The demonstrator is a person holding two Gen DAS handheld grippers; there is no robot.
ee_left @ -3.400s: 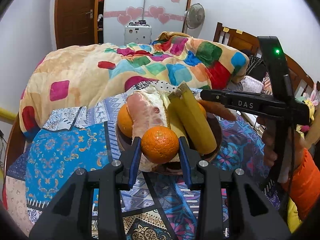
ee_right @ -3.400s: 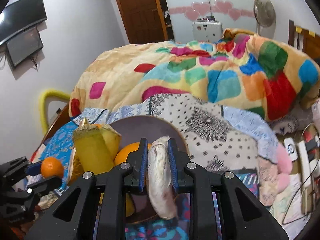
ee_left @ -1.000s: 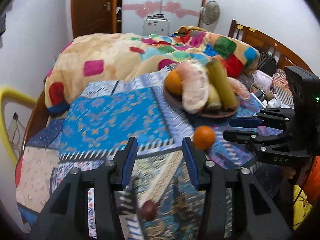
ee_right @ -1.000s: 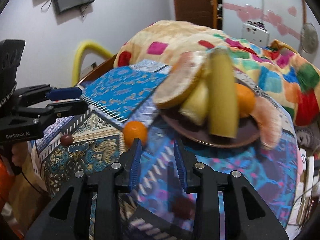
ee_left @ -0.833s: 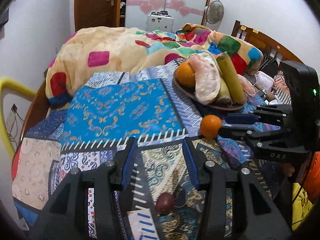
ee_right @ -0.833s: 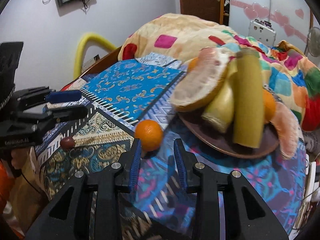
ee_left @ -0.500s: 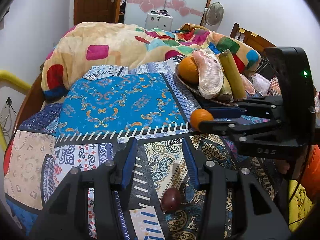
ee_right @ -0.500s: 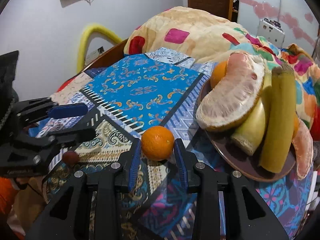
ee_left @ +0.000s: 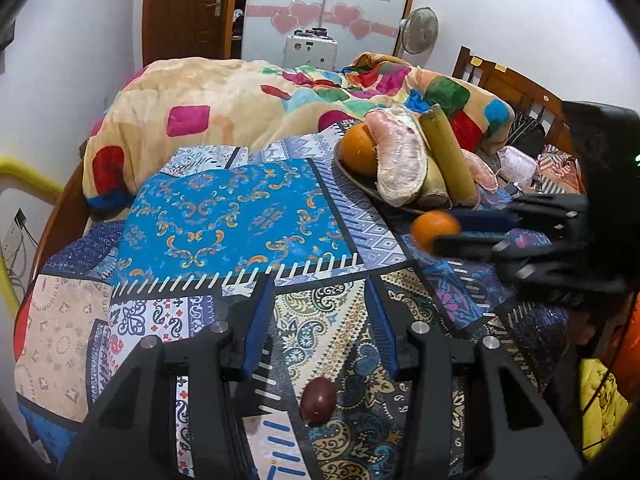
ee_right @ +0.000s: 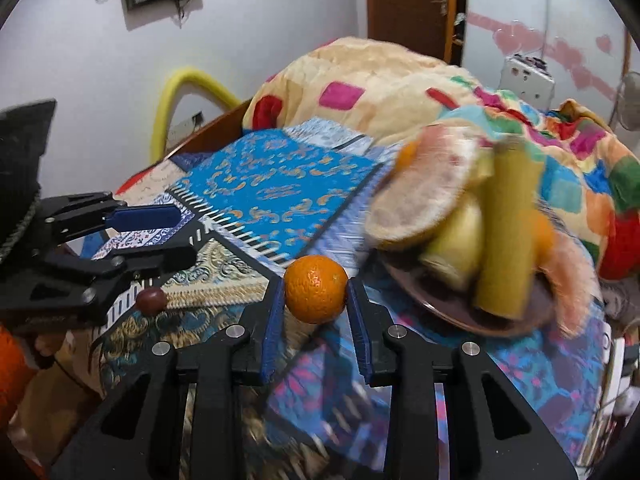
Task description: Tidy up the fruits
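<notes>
An orange (ee_right: 316, 289) sits between the fingertips of my right gripper (ee_right: 316, 298), whose jaws touch its sides; it also shows in the left wrist view (ee_left: 432, 229). A brown plate (ee_left: 352, 176) on the patterned bedspread holds another orange (ee_left: 358, 148), a pomelo piece (ee_left: 398, 162) and green bananas (ee_left: 450, 160). A small dark red fruit (ee_left: 318, 400) lies on the cloth just under my left gripper (ee_left: 320, 304), which is open and empty. That fruit shows in the right wrist view (ee_right: 151, 301) too.
A multicoloured quilt (ee_left: 240, 100) is heaped behind the plate. The bed's wooden headboard (ee_left: 516, 88) is at the far right, a yellow pipe (ee_right: 188, 92) by the wall on the left. A person's orange sleeve (ee_left: 632, 360) is at the right edge.
My right gripper has come up to the loose orange and closed around it. My left gripper has drawn back a little, so the dark red fruit now lies between its fingers.
</notes>
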